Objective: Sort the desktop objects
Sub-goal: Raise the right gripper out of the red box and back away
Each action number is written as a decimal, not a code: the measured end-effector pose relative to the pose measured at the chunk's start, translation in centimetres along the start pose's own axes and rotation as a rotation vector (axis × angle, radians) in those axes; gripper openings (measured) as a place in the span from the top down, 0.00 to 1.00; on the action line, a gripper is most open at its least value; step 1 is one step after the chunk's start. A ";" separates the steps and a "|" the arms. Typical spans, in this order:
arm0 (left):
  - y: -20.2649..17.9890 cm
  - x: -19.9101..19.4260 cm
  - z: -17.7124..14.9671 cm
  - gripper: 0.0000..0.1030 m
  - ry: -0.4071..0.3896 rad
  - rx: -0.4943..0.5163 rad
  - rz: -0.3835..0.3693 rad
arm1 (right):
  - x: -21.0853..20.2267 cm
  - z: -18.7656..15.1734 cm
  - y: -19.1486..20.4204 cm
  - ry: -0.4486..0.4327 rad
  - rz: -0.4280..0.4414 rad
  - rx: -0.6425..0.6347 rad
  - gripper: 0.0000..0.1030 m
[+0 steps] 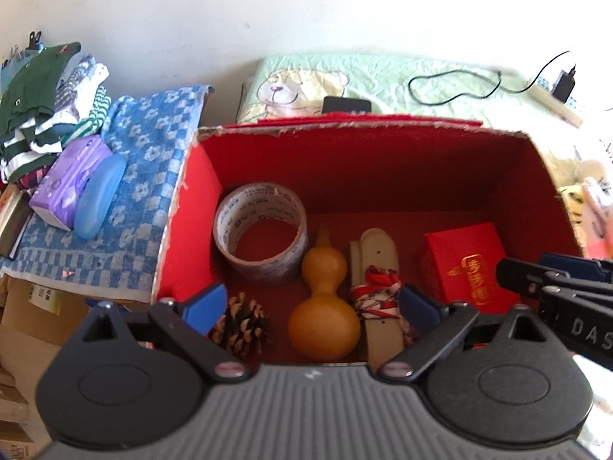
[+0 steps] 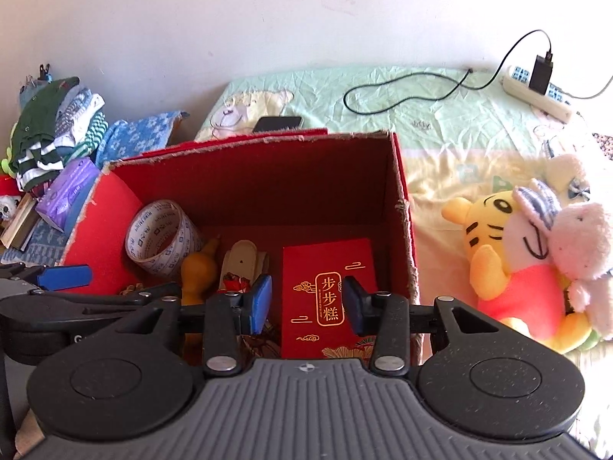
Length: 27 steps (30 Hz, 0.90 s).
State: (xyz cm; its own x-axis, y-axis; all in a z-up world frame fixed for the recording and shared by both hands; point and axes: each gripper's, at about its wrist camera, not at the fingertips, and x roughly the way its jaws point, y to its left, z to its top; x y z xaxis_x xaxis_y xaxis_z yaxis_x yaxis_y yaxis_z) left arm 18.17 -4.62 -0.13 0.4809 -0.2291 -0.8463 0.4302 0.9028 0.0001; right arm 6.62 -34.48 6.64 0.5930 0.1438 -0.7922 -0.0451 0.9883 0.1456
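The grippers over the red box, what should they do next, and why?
Probably lift both away from the red box. The left hand-held gripper and right hand-held gripper are open and empty, and the tape roll, gourd and small red box already lie inside.

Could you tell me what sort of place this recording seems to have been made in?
Most likely a bedroom at home. The red cardboard box sits on a bed with a bear-print sheet, plush toys lie beside it, and folded clothes are stacked by the wall.
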 end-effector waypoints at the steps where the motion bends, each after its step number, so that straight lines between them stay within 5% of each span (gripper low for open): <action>1: 0.0 -0.4 -0.1 0.04 -0.011 0.006 -0.005 | -0.4 -0.1 0.1 -0.012 -0.001 0.000 0.58; 6: 0.1 -1.9 -0.4 0.01 -0.038 0.012 -0.001 | -2.7 -1.0 -0.1 -0.112 -0.008 0.041 0.42; 11: 0.4 -3.4 -1.3 0.00 -0.051 -0.012 -0.011 | -3.9 -1.7 -0.2 -0.157 -0.023 0.031 0.41; 20: -1.1 -6.1 -4.7 0.00 -0.057 -0.004 0.070 | -6.5 -4.2 -0.5 -0.165 0.009 -0.028 0.41; 27: -2.6 -6.7 -8.7 0.00 -0.016 -0.002 0.102 | -7.0 -7.4 -2.4 -0.087 -0.003 -0.018 0.37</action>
State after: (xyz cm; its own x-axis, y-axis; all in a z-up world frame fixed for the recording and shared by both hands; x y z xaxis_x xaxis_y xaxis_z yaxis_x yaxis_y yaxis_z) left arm 7.15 -2.22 0.91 0.5345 -0.1422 -0.8331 0.3769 0.9224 0.0843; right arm -3.38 -37.45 7.49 0.6611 0.1362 -0.7378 -0.0566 0.9896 0.1320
